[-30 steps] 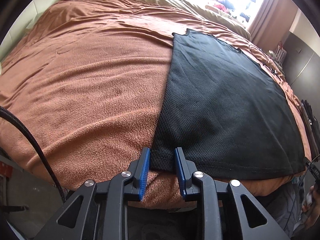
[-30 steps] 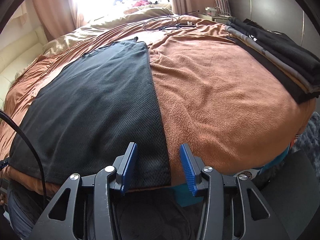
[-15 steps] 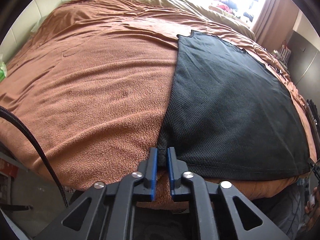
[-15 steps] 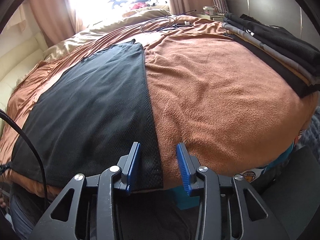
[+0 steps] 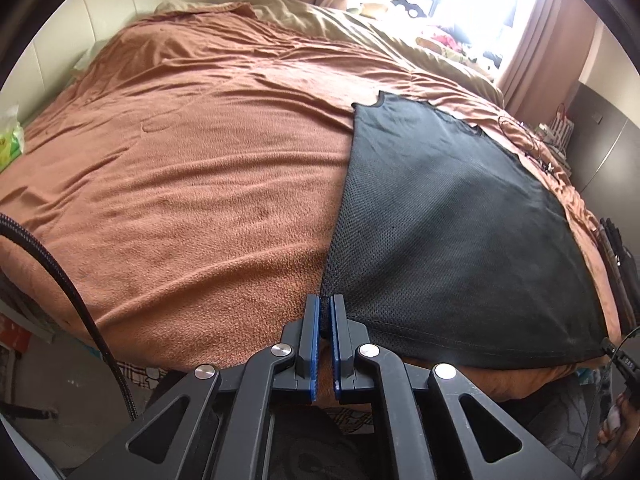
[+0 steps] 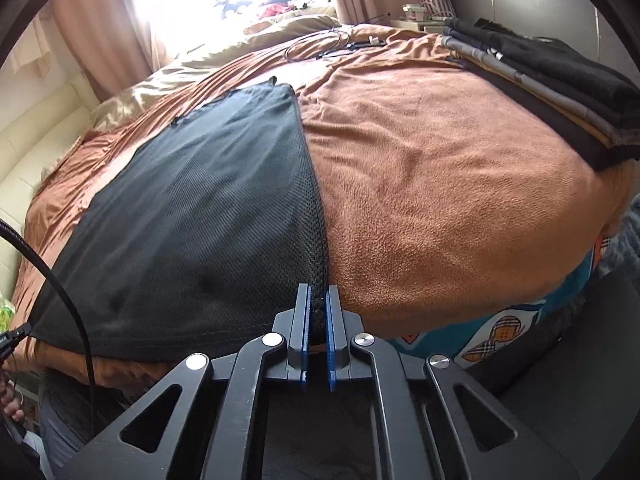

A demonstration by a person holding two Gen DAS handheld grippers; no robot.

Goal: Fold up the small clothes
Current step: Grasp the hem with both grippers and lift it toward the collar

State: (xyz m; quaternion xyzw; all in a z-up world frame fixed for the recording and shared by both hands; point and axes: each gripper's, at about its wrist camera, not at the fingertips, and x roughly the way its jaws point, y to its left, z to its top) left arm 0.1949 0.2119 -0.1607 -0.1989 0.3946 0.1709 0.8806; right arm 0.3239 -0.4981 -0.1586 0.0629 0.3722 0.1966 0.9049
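Both sets of blue pads have closed since a second ago: your left gripper (image 5: pixel 324 300) now pinches the near left hem corner of the black mesh shirt (image 5: pixel 448 240), and your right gripper (image 6: pixel 317 290) is clamped on the near right corner. That shirt lies flat on the brown blanket (image 5: pixel 192 184), collar toward the window. You look to be at the grasp step of the first fold. Next, lift both corners evenly and carry the hem toward the collar, keeping the edges square. Folded clothes (image 6: pixel 560 80) are stacked on your right.
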